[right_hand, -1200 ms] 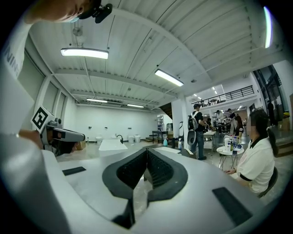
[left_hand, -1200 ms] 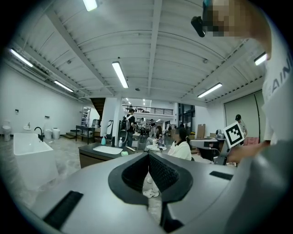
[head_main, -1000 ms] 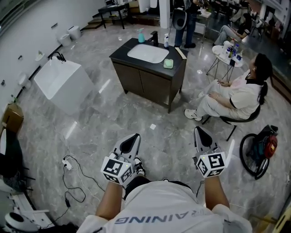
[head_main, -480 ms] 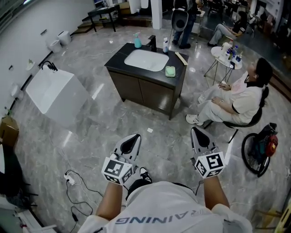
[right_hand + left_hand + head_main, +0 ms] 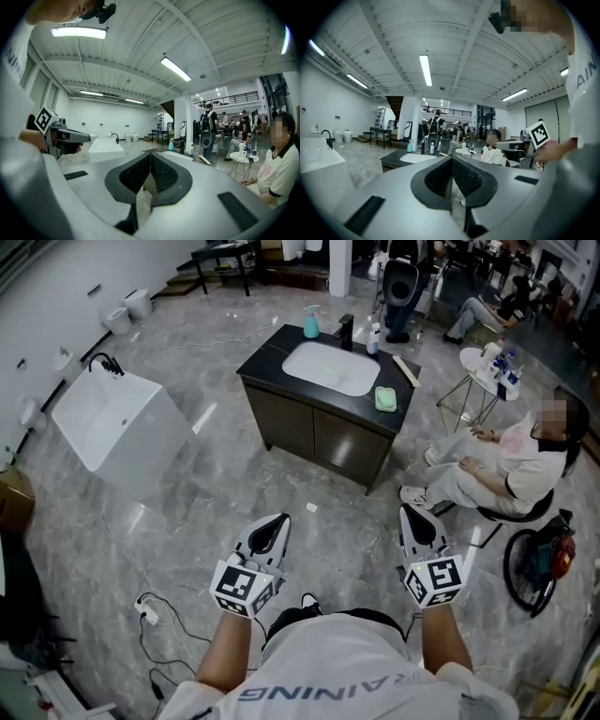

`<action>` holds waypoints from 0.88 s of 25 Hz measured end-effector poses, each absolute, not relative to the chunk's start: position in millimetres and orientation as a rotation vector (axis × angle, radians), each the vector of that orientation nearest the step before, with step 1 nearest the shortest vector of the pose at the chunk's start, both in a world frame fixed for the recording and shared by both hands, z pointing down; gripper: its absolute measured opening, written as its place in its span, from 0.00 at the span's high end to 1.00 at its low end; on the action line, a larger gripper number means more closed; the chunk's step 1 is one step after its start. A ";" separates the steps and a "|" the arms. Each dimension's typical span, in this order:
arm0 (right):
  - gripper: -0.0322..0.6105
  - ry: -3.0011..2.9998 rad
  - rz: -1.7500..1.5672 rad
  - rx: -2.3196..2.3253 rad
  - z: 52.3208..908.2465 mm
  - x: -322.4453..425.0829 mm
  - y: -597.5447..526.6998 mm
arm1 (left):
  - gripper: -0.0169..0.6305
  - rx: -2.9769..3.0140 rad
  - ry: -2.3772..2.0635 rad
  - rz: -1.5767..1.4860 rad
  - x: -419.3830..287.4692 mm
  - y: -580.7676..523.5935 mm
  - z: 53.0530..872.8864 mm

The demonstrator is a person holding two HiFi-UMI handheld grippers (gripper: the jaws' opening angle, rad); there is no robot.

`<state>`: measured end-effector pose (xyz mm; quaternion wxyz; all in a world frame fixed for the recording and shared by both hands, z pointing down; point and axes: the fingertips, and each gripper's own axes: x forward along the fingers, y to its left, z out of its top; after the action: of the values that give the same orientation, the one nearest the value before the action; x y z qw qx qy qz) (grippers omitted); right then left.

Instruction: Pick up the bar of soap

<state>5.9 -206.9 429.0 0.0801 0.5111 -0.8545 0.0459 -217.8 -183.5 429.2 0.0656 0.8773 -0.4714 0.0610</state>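
The bar of soap (image 5: pixel 385 397), pale green and rectangular, lies flat on the dark surface (image 5: pixel 267 360) of a cabinet (image 5: pixel 319 432), just beside the white basin (image 5: pixel 330 367) at the basin's 3 o'clock. Whether it sits in a dish cannot be told. A faucet (image 5: pixel 346 331) stands at the basin's 12 o'clock and a blue spray bottle (image 5: pixel 310 322) at its 11 o'clock. A seated person (image 5: pixel 506 470) is at 3 o'clock of the cabinet, and a white tub (image 5: pixel 112 418) at its 9 o'clock.

The left tongs (image 5: pixel 270 529) and the right tongs (image 5: pixel 413 519) are held level over the marble floor, well apart from the cabinet, at its 6 o'clock. Each gripper view shows ribbed pads pressed together with nothing between them, so both tongs are clenched and empty.

The step in hand is judged to be the approach; no part of the grasp is begun. The right tongs lie on the soap's side and seem the better choice. To do this well, release the tongs before reaching the surface, descend over the bar, and set the pads on its two long sides. Soap is likely slick, so close firmly but without haste. Keep clear of the floor cable (image 5: pixel 155 620).
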 end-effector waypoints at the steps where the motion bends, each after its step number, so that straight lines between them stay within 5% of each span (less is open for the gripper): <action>1: 0.93 -2.556 0.139 1.523 430.9 -4.2 -211.4 | 0.97 2.634 -1.430 0.183 -229.3 -187.9 431.5; 22: 0.93 -2.577 0.144 1.464 445.0 -68.7 -309.2 | 0.97 2.568 -1.488 0.198 -296.0 -275.1 458.1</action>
<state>-68.7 -309.2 445.0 0.0868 0.4916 -0.8651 0.0482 -296.0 -275.1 458.1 0.0835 0.8603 -0.4986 0.0662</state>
